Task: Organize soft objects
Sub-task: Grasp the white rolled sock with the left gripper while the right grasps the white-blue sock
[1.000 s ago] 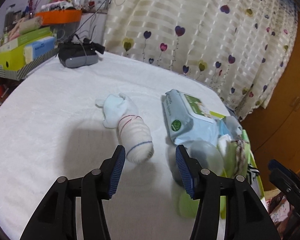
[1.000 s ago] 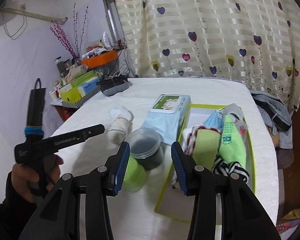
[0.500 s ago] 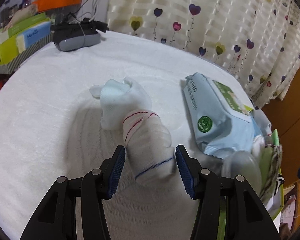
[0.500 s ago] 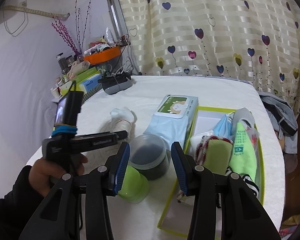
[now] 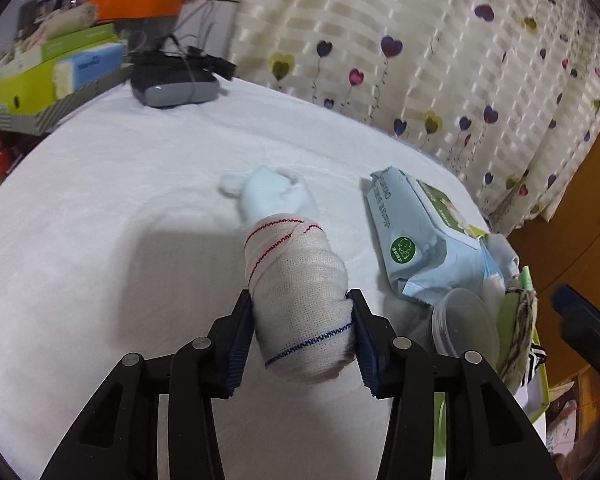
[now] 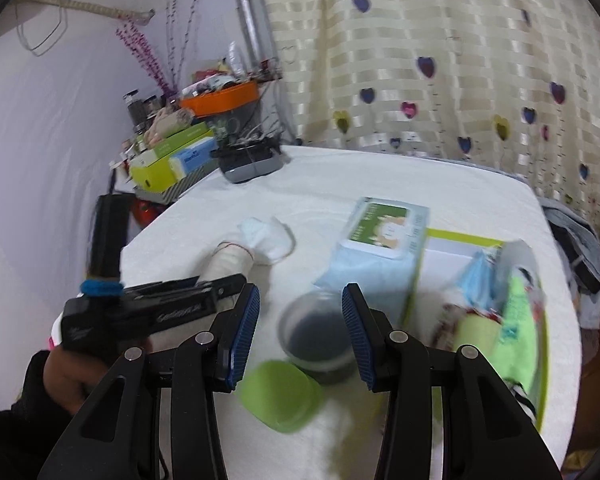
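White gauze wound into a fat roll (image 5: 300,300) lies on the white tablecloth (image 5: 100,240), crossed by thin red zigzag stitching near its far end and a blue zigzag line near its near end. The left gripper (image 5: 302,330) has just been closing, and its blue ribbed pads (image 5: 242,332) now press both sides of the roll's near end. At the far end, touching the roll, sits a pale blue baby sock (image 5: 276,196). A light blue wet-wipes pack (image 5: 416,236) lies near the roll, on the side where a green-rimmed tray (image 6: 480,240) heaped with cloths stands. The right gripper (image 6: 300,334) hangs half open with nothing between its pads, above a clear tub (image 6: 316,332) with dark contents and a green lid (image 6: 280,396).
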Action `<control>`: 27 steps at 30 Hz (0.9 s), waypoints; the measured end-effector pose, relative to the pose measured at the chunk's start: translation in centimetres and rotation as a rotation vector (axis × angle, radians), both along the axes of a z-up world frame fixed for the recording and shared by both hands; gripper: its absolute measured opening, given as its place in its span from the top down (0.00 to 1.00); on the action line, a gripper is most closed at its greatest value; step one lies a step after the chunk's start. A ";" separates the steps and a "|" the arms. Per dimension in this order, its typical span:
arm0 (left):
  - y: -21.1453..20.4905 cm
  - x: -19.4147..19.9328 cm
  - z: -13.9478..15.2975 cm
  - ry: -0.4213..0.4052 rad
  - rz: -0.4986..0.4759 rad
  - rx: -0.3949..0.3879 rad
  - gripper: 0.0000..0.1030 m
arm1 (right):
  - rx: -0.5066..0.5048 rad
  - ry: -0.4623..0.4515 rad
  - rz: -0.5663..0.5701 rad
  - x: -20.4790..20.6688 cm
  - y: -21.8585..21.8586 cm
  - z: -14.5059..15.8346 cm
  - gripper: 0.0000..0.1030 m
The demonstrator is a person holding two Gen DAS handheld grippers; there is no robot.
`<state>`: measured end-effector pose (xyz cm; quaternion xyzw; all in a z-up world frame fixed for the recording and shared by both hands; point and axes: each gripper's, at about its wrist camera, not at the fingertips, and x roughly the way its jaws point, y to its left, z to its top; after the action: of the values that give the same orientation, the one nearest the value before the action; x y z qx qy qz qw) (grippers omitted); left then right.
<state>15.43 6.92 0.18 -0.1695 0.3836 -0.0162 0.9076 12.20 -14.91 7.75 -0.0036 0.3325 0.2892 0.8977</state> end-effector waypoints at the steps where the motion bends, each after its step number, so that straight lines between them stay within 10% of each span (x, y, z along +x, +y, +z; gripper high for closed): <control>1: 0.4 -0.4 0.1 -0.004 0.006 -0.005 0.57 | -0.009 0.008 0.015 0.4 0.7 0.0 0.57; 27: 8.7 -4.7 0.5 -0.060 0.132 -0.071 0.56 | -0.370 0.329 0.293 15.3 16.4 -6.1 0.40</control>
<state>10.75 15.66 0.66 -0.2261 0.3433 0.0250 0.9113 27.46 1.53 1.70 -0.1683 0.5166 0.3470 0.7645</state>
